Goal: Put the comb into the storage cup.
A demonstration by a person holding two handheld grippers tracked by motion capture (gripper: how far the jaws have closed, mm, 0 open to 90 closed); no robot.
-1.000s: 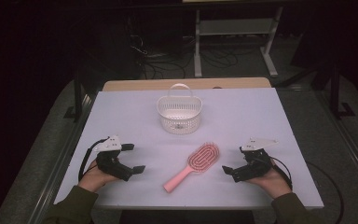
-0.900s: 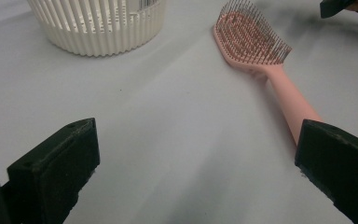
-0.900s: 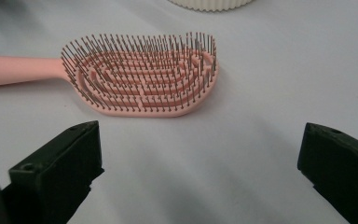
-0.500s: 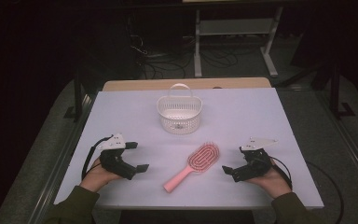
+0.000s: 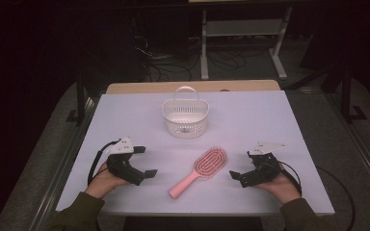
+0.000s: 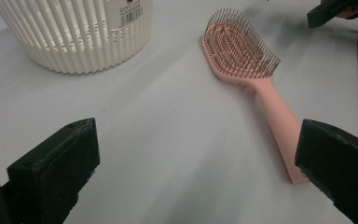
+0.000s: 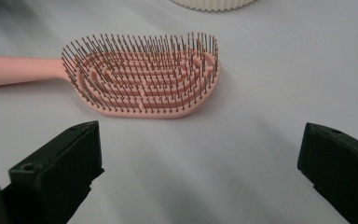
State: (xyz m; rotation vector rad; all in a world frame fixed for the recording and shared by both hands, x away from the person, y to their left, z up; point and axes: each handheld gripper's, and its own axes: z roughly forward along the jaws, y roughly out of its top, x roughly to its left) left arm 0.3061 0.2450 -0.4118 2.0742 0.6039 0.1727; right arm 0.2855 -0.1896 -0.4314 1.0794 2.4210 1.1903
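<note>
A pink hairbrush [image 5: 200,171] lies bristles up on the white table [image 5: 125,115], its handle toward the near edge. In the left gripper view the hairbrush [image 6: 256,79] slants across the right half, and in the right gripper view its head [image 7: 144,77] lies just ahead. A white ribbed basket [image 5: 185,115] with a handle stands behind it, and the basket [image 6: 74,32] fills the upper left of the left gripper view. My left gripper [image 5: 147,161] rests open to the left of the brush, holding nothing. To the right of the brush, my right gripper [image 5: 242,164] is open and empty.
A wooden surface [image 5: 192,86] borders the table's far edge. Beyond it, on the dark floor, are cables and a metal shelf frame [image 5: 241,38]. Bare table lies on both sides of the basket.
My left gripper has edged slightly to the right toward the brush. The right gripper, the brush and the basket have stayed put.
</note>
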